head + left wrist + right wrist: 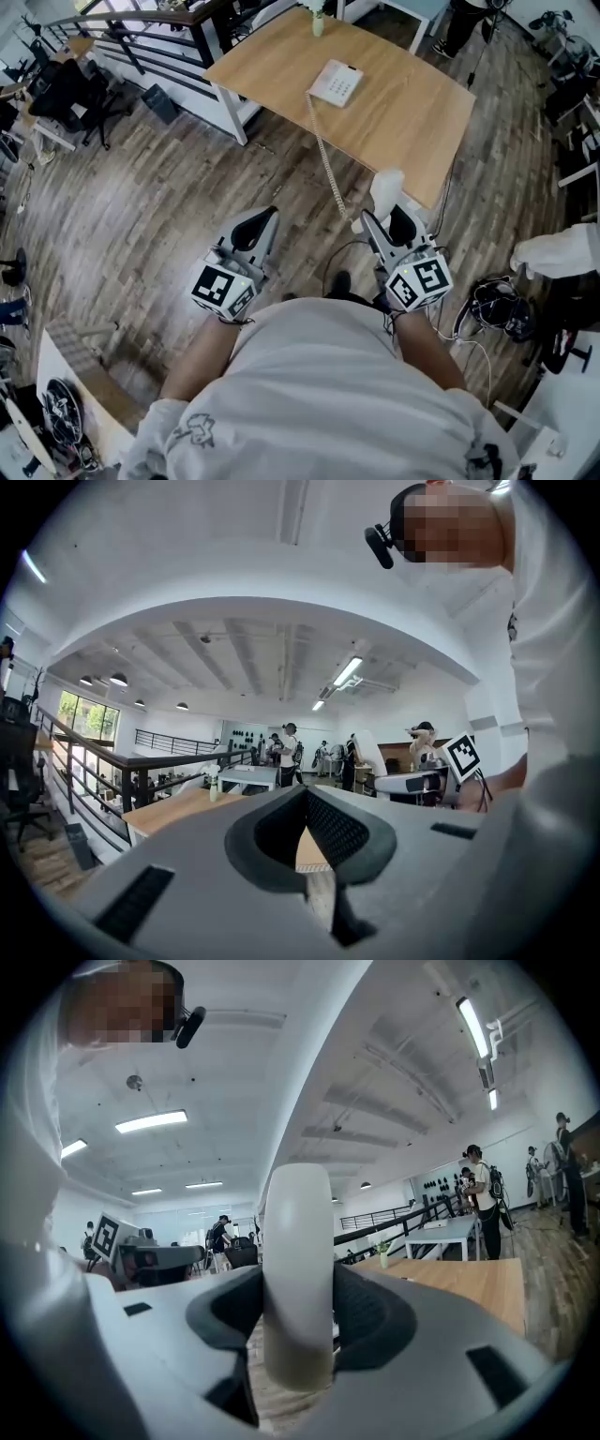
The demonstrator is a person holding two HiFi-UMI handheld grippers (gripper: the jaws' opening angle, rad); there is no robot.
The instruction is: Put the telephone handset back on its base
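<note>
The white telephone base (336, 82) lies on the wooden table (412, 122) ahead of me. A coiled cord (324, 155) runs from it over the table edge down to the white handset (386, 190). My right gripper (391, 225) is shut on that handset, holding it upright close to my body above the floor. In the right gripper view the handset (298, 1269) stands between the dark pads (367, 1316), which press on both its sides. My left gripper (255, 230) hangs beside it at the left, shut and holding nothing; its jaws (305, 794) meet at the tips.
A small vase (318, 21) stands at the table's far edge. A black railing (141, 47) runs at the upper left. Cables (497, 305) lie on the floor at the right, near another person's white sleeve (558, 251). A white desk corner (56, 394) sits at the lower left.
</note>
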